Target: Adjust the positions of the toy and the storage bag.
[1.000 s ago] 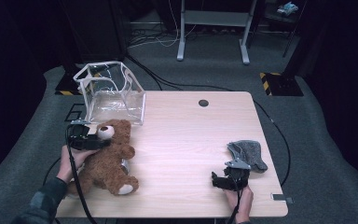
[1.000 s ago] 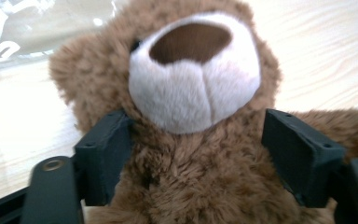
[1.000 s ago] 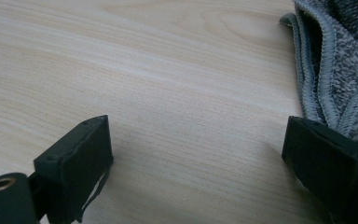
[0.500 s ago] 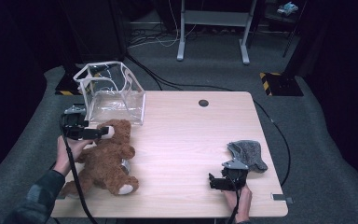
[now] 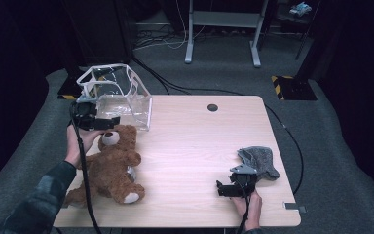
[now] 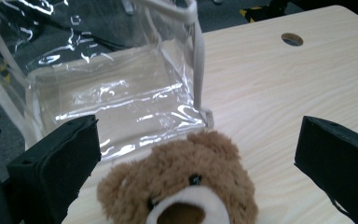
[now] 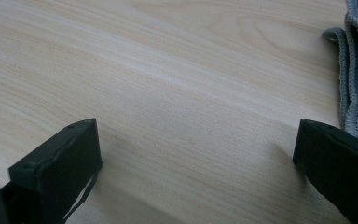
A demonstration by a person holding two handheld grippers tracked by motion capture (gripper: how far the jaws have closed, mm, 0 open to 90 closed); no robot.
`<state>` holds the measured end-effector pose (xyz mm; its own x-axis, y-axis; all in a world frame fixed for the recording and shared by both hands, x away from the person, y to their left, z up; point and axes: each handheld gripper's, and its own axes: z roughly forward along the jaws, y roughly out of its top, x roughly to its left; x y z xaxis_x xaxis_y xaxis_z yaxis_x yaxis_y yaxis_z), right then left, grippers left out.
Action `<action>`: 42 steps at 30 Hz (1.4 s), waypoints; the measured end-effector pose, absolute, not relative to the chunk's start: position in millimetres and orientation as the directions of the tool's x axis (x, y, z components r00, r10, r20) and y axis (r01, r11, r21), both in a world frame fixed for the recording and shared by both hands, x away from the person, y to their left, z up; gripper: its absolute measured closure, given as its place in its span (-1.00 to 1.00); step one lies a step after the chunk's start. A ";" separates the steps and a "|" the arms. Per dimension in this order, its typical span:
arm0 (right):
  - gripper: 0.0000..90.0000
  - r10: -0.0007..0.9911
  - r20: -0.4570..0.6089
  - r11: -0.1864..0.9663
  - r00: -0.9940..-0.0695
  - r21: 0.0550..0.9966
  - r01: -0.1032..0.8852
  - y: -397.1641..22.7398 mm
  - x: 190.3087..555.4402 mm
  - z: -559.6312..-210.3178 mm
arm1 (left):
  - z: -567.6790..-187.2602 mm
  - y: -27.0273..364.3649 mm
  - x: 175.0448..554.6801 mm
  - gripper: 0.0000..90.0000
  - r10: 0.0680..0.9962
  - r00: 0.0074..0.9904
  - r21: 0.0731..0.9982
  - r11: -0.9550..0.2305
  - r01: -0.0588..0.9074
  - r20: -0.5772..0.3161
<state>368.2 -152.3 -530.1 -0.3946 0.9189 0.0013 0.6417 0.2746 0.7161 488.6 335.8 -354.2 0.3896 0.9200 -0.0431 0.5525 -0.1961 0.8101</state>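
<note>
At left of the high view, the left gripper [image 5: 108, 123] hung over the teddy bear [image 5: 111, 165], jaws just opened wide and empty; the clear bag [image 5: 119, 100] gaped behind, probably to receive it. At lower right, the right gripper [image 5: 220, 189] idled open beside the grey cloth [image 5: 260, 161].

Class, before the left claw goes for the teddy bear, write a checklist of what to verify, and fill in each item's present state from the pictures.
1. Left claw open: ok, its jaws have just been opening, nothing between the pads.
2. Teddy bear free on the table: ok.
3. Clear bag upright beyond the bear's head: ok.
4. Bag mouth open: cannot tell.
5. Right claw open, off the grey cloth: ok.
</note>
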 end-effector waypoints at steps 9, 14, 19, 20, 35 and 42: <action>-0.96 0.915 0.003 0.278 -0.404 0.721 0.634 -152.3 368.0 -530.2 | -344.9 315.7 512.5 -0.99 0.912 0.411 0.823 -0.219 0.524 -0.019; -0.96 0.914 0.003 0.279 -0.405 0.721 0.634 -152.3 367.9 -530.3 | -340.1 308.1 526.3 -0.95 0.905 0.424 0.835 -0.227 0.502 -0.010; -0.96 0.915 0.001 0.279 -0.403 0.721 0.635 -152.4 367.9 -530.2 | -336.4 301.2 540.6 -0.72 0.902 0.430 0.841 -0.246 0.483 0.017; -0.96 0.915 0.001 0.279 -0.404 0.720 0.635 -152.4 367.9 -530.2 | -336.2 299.3 543.9 -0.68 0.907 0.421 0.840 -0.243 0.484 0.020; -0.93 0.916 0.000 0.276 -0.401 0.726 0.630 -152.2 368.1 -530.3 | -348.3 283.5 583.3 0.10 0.947 0.313 0.826 -0.236 0.513 0.076; -0.93 0.915 0.000 0.278 -0.404 0.725 0.630 -152.2 368.1 -530.3 | -347.1 282.6 596.6 0.14 0.939 0.336 0.809 -0.249 0.533 0.068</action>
<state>368.1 -152.2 -530.3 -0.4038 0.9148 0.0004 0.6302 0.2778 0.7250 596.6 282.6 -347.1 0.3358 0.9394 0.0684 0.5325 -0.2493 0.8089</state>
